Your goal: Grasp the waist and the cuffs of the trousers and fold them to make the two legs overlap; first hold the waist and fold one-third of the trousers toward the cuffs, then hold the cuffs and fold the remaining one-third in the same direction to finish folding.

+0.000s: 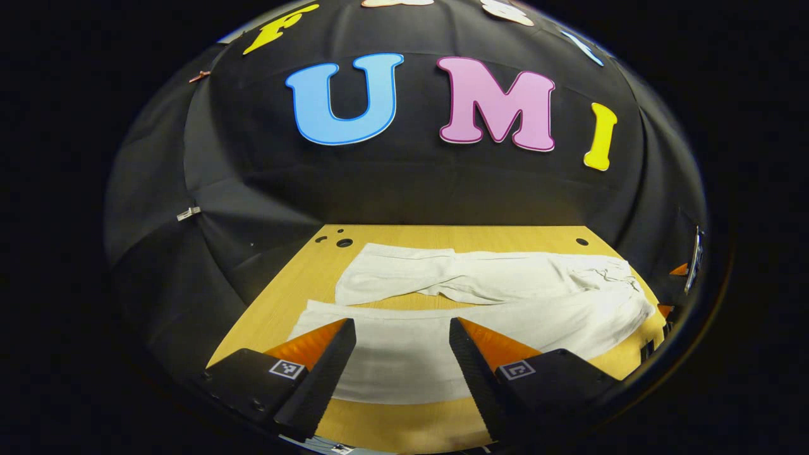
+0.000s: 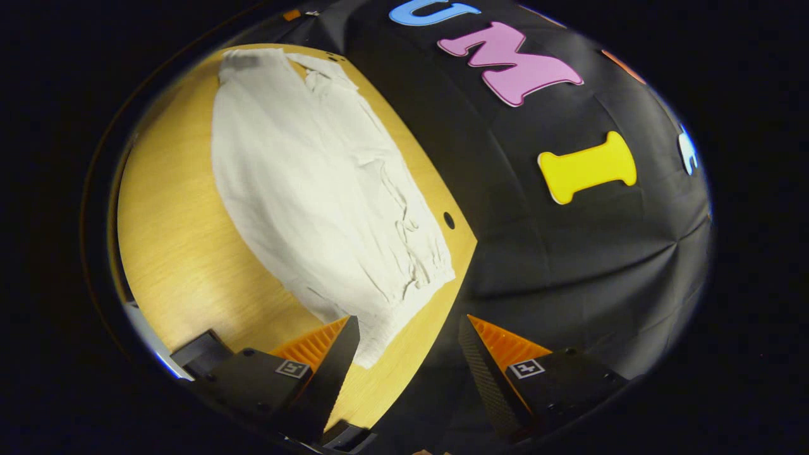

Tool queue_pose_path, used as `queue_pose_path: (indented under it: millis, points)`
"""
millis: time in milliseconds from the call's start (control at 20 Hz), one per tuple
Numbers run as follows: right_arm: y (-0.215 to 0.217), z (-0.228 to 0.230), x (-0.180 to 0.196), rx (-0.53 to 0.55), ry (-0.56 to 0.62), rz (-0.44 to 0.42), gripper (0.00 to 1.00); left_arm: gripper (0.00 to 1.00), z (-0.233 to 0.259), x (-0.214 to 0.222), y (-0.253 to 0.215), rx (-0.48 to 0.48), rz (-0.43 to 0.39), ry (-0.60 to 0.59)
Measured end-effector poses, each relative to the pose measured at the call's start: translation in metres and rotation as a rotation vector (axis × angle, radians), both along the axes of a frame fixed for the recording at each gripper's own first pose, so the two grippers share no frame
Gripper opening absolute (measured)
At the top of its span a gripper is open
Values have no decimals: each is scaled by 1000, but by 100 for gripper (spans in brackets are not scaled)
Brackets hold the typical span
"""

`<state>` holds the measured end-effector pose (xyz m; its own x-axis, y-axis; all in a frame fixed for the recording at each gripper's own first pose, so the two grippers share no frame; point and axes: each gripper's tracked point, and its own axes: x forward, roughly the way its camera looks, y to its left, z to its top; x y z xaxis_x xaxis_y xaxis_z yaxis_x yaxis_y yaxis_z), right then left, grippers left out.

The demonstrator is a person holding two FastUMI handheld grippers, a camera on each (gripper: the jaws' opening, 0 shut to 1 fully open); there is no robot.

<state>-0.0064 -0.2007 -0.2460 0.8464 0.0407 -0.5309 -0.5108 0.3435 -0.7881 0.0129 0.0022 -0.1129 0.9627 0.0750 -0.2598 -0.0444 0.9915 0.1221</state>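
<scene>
White trousers (image 1: 480, 303) lie flat on the wooden table (image 1: 392, 423), the two legs spread apart toward the left and the gathered waist at the right. My left gripper (image 1: 402, 360) is open above the near leg, close to its cuff end, with cloth showing between the fingers. In the right gripper view the same trousers (image 2: 316, 189) run away from me, the gathered waist (image 2: 404, 284) nearest. My right gripper (image 2: 409, 360) is open just short of the waist's near corner, at the table's edge, holding nothing.
The table (image 2: 177, 253) has small round holes near its far corners (image 1: 344, 242) (image 2: 449, 220). The black cloth wall (image 1: 404, 183) closes in right behind the table. Bare wood lies in front of the near leg.
</scene>
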Motion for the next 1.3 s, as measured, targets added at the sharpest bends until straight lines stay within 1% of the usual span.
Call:
queue_pose_path:
  millis: [150,350,400,500,600,700,750,850,900,1000,1050,1100,1150,1200,1250,1300]
  points:
    - [-9,-26,0,-65,79,67,98,95,1,3,-5,-7,4,8]
    - [-31,-56,1,-141,176,105,98,95,-2,0,-8,-5,21,8]
    - [-32,-60,1,-158,188,118,98,96,-4,-3,-5,-8,34,9]
    - [-26,-60,7,-194,180,178,95,95,-12,-8,1,-25,69,25]
    - [-23,-64,11,-219,188,207,95,95,-18,-11,9,-56,108,37]
    - [-21,-66,22,-230,176,209,94,95,-24,-14,16,-94,143,47]
    - [-20,-66,29,-233,171,202,92,95,-26,-14,22,-105,159,50]
    - [-20,-68,40,-235,186,186,92,96,-33,-14,35,-103,194,65]
    - [-20,-71,40,-239,215,181,92,96,-39,-15,42,-98,212,74]
    - [-20,-75,45,-256,237,180,81,96,-46,-17,52,-100,236,88]
    - [-18,-75,47,-270,233,178,73,96,-48,-19,57,-98,245,93]
    - [-17,-77,48,-284,236,177,70,96,-52,-21,62,-91,250,98]
    - [-19,-83,47,-294,257,173,57,96,-56,-21,65,-78,249,104]
    - [-19,-85,47,-305,265,169,50,96,-60,-21,69,-60,246,115]
    - [-19,-89,48,-310,280,168,50,96,-66,-20,75,-49,247,135]
    - [-18,-85,44,-311,292,165,38,96,-71,-19,80,-43,241,150]
